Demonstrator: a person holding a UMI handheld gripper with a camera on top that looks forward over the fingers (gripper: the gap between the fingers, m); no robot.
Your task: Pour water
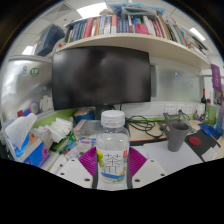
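The gripper (113, 165) clamped one clear plastic water bottle with a white cap (113, 148) between its two magenta pads (88, 160), fingertips hidden below. Beyond, right, one dark grey cup (177, 133) stood with open desk around it. Clutter crowded the left. Behind rose one black monitor (101, 77) beneath one bookshelf (115, 28), cut off above.

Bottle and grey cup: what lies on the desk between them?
In the gripper view, a tan board with dark cables lies between the water bottle, held between the gripper fingers, and the grey cup.
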